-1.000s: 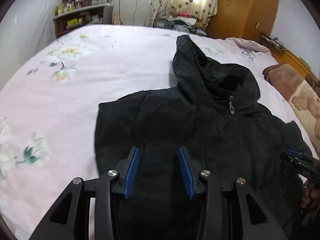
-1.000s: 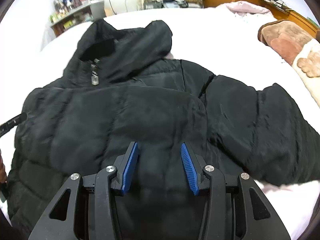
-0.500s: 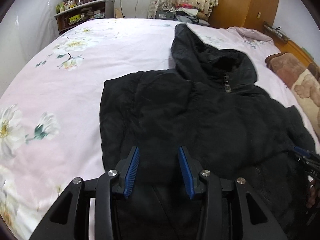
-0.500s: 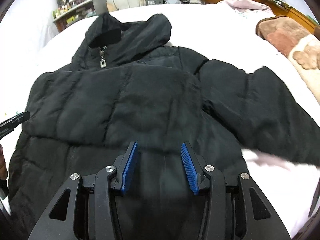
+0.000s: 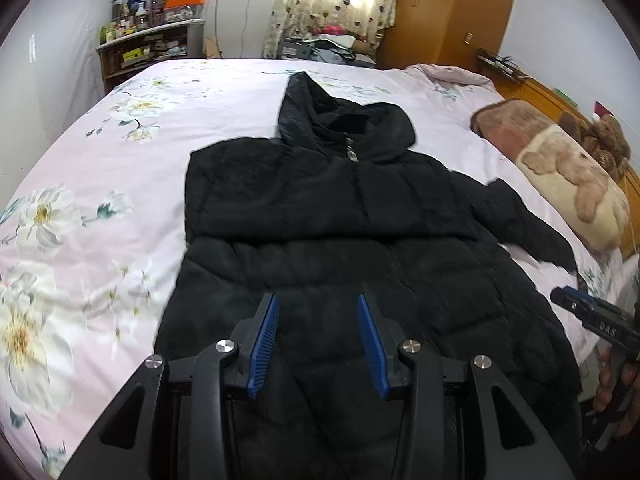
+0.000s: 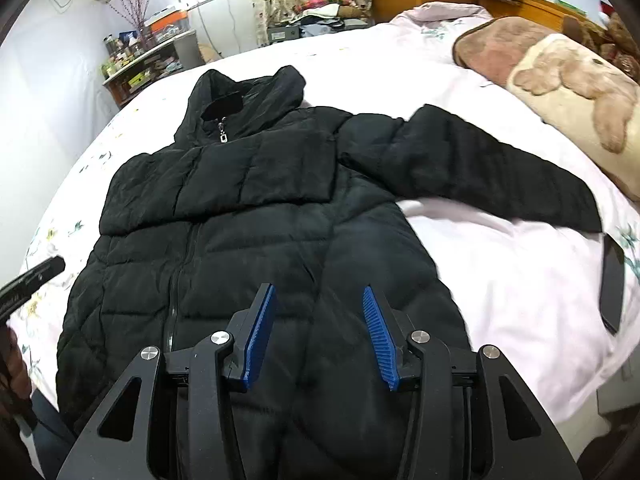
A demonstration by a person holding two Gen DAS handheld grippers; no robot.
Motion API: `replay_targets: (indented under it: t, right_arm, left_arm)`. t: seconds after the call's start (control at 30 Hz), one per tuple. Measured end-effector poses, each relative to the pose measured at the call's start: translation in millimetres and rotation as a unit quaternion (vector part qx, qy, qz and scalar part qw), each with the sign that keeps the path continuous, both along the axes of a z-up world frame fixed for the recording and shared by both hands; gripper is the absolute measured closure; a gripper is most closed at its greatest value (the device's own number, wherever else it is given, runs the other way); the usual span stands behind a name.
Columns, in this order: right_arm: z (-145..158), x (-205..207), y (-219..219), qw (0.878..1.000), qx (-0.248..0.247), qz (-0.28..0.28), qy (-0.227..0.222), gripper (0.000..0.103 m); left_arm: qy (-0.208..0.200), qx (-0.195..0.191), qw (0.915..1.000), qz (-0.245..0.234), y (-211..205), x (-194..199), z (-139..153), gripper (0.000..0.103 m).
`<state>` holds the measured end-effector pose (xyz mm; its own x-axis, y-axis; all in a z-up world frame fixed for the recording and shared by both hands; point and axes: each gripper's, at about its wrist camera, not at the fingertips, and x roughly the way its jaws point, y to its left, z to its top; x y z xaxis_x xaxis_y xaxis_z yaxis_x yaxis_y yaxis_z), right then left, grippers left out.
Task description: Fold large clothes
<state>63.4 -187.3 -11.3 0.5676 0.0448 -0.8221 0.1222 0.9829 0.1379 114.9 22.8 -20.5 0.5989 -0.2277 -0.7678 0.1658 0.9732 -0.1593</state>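
Observation:
A black hooded puffer jacket (image 5: 340,216) (image 6: 248,232) lies front up on the bed, hood pointing away from me. One sleeve (image 6: 240,176) is folded across the chest. The other sleeve (image 6: 480,160) (image 5: 528,220) stretches out to the right over the sheet. My left gripper (image 5: 318,300) hovers open above the lower left part of the jacket, nothing between its blue pads. My right gripper (image 6: 319,290) hovers open above the lower right part, also holding nothing. Each gripper's tip shows at the edge of the other's view.
The bed's pink floral sheet (image 5: 100,184) spreads wide to the left. A brown and cream bear-pattern pillow (image 5: 560,176) (image 6: 560,76) lies at the right. A dark phone (image 6: 612,288) rests on the sheet near the outstretched cuff. A cluttered shelf (image 5: 148,48) and a wooden wardrobe (image 5: 452,8) stand beyond the bed.
Both grippers have drawn back and up from the jacket's chest toward its hem, so the whole jacket now shows. The jaws stayed equally apart. The jacket has not moved.

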Motion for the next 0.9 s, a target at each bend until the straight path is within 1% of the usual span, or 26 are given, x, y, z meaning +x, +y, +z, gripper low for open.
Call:
replay_targets:
  t: [0.13, 0.2, 0.43, 0.53, 0.67, 0.9]
  right_arm:
    - [7, -15, -8, 1.000, -0.002, -0.011, -0.004, 0.056]
    - [8, -19, -14, 1.000, -0.001, -0.018, -0.005, 0.056]
    - [7, -22, -43, 0.999, 0.000, -0.049, -0.007, 0.056]
    - [4, -18, -58, 0.998, 0.001, -0.065, -0.008, 0.046]
    - [-7, -6, -85, 0.996, 0.007, -0.092, -0.004, 0.046]
    - [-35, 26, -154, 0.987, 0.020, -0.159, 0.012, 0.046]
  left_arm:
    - [0.002, -0.004, 1.0000, -0.008, -9, -19, 4, 0.060]
    - [0.005, -0.004, 0.9999, -0.010, -13, -22, 5, 0.060]
    - [0.005, 0.004, 0.9999, -0.012, -24, -17, 5, 0.060]
    - [0.008, 0.010, 0.9999, -0.011, -27, -8, 1, 0.057]
    - [0.007, 0.020, 0.9998, -0.004, -28, 13, -3, 0.056]
    - [-0.006, 0.037, 0.9992, 0.011, -27, 64, -11, 0.055]
